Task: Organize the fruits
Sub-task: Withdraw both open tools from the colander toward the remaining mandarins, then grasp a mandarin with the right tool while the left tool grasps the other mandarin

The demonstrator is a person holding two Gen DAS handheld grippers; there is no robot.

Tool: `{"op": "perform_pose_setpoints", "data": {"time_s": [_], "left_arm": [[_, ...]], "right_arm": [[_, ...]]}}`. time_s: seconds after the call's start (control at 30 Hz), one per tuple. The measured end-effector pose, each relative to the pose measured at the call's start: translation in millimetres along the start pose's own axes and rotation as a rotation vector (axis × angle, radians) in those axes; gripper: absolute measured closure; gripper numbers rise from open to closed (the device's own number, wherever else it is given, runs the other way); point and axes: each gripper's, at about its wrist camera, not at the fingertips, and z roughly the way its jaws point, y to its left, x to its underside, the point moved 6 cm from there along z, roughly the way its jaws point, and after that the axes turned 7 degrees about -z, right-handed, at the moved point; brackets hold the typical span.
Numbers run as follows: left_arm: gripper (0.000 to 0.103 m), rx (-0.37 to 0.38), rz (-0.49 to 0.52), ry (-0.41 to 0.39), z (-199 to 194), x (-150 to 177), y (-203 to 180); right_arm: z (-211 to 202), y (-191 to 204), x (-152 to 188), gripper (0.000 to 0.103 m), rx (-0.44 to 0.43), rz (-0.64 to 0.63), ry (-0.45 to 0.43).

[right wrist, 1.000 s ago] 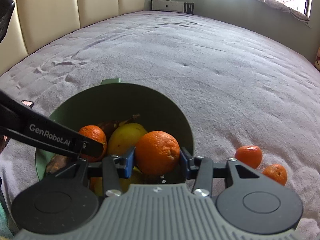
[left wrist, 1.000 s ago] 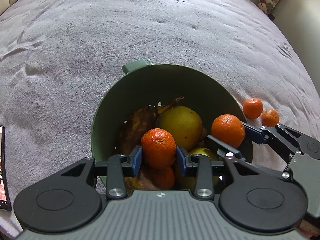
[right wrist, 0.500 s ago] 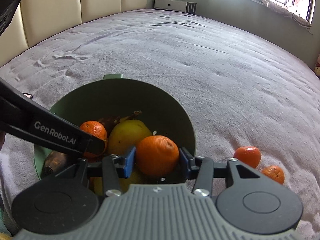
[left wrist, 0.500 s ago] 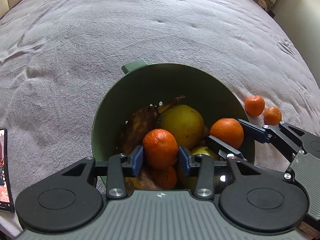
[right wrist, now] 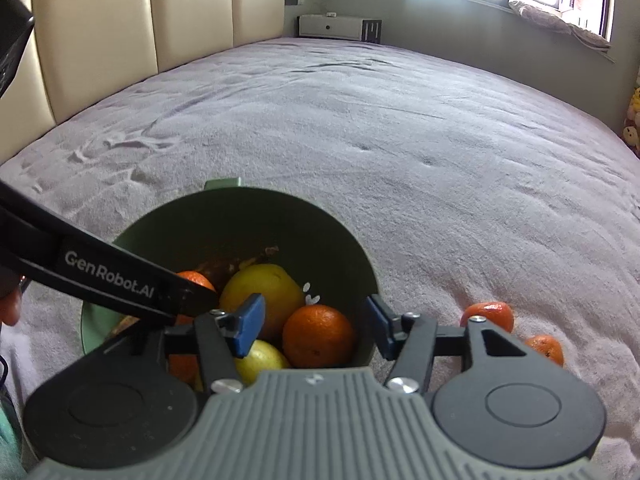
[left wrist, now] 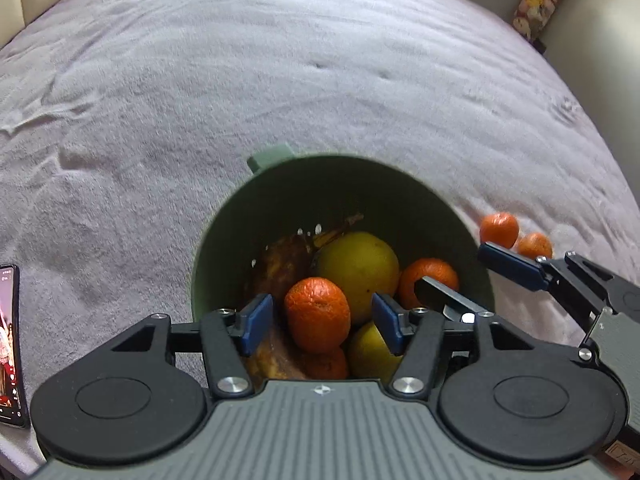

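Nearest the cameras, both grippers hang over the mouth of the green bucket (left wrist: 280, 208). The left gripper (left wrist: 318, 322) has its jaws spread, with clear gaps on either side of the mandarin (left wrist: 318, 314) that sits between them on the pile. The right gripper (right wrist: 314, 326) is likewise released: its blue pads stand wide of the orange (right wrist: 318, 336), which rests inside the bucket against the near wall.

Under and behind these two fruits the bucket holds a large yellow fruit (left wrist: 358, 268), a smaller yellow one (right wrist: 260, 360), a browned banana (left wrist: 280, 268) and at least one more mandarin low in the pile.

Just beyond the bucket's right side, two mandarins (right wrist: 490, 316) lie touching each other on the grey blanket (left wrist: 280, 80), outside the bucket. A phone (left wrist: 10, 344) lies at the left edge of the left view. Farther off are a padded headboard (right wrist: 120, 32) and a window.

Judging from this, most of the fruit is gathered and both grippers are free; the two loose mandarins appear to be what is left.
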Motion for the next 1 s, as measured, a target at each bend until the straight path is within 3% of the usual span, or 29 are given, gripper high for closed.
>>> {"op": "perform_pose_setpoints", "data": {"time_s": [0.1,0.23,0.5,0.73,1.0], "left_arm": [[0.035,0.019,-0.011,-0.054,-10.4,-5.4,-2.8],[0.035,0.045,-0.009,-0.120,-24.9,-11.7,-8.4],[0.035,0.070,0.062,-0.237,-49.7,-14.0,-29.9],[0.035,0.105,0.163,-0.289,-59.5,-9.1,-61.8],[0.035,0.124,0.287,-0.303,-58.9,6.5,-102.7]], "right_arm": [[-8.4,-4.6,-4.4,0.040,0.015,0.019,-0.029],[-20.4,-12.5,-10.3,0.039,0.031,0.058,-0.061],[-44.6,-37.8,-10.6,0.031,0.112,0.154,-0.085],[-66.2,-71.9,7.0,0.028,0.186,0.276,-0.060],[-91.5,-101.8,33.6,0.025,0.285,0.318,-0.019]]}}
